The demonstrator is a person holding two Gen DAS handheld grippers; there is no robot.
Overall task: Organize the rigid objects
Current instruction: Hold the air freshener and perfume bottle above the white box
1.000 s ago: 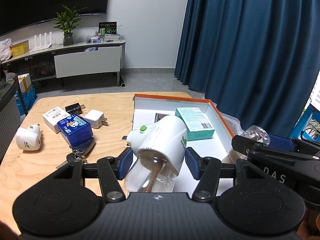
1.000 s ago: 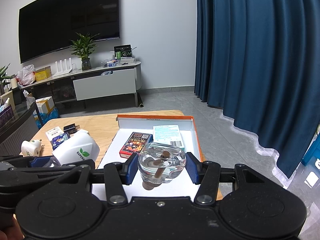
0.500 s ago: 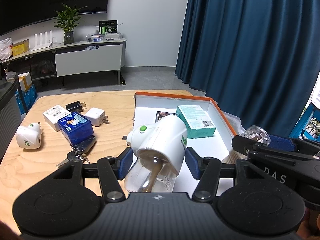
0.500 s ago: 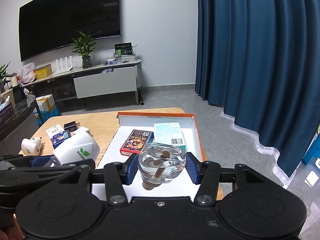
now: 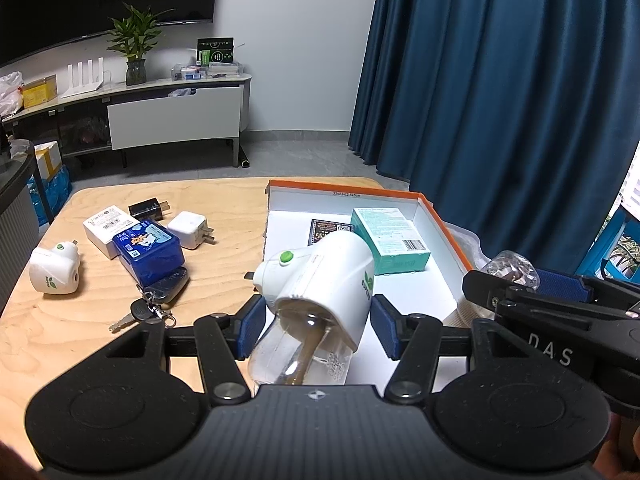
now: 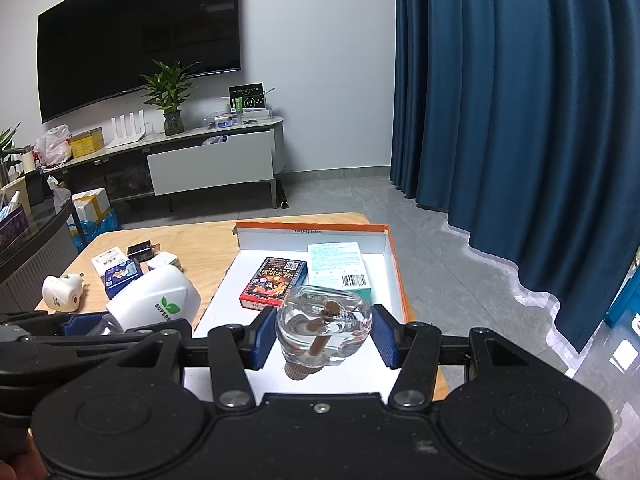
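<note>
My left gripper (image 5: pixel 316 330) is shut on a white plug-in mosquito repeller with a clear bottle (image 5: pixel 320 284), held above the near edge of the orange-rimmed white box (image 5: pixel 440 216). My right gripper (image 6: pixel 324 338) is shut on a clear refill bottle with a brown wick (image 6: pixel 324 320), also above the box (image 6: pixel 394 256). In the box lie a teal carton (image 5: pixel 390 238) and a card pack (image 6: pixel 274 282). The repeller also shows in the right wrist view (image 6: pixel 156 300), and the refill bottle in the left wrist view (image 5: pixel 514 268).
On the wooden table (image 5: pixel 224 216) left of the box lie a second white repeller (image 5: pixel 54 270), a blue tin (image 5: pixel 148 250), keys (image 5: pixel 154 300), a white box (image 5: pixel 108 226), a black charger (image 5: pixel 148 210) and a white charger (image 5: pixel 188 230). A blue curtain hangs on the right.
Both grippers have risen and drawn back slightly with their objects still held; the table and box look a little farther off. Nothing was let go.
</note>
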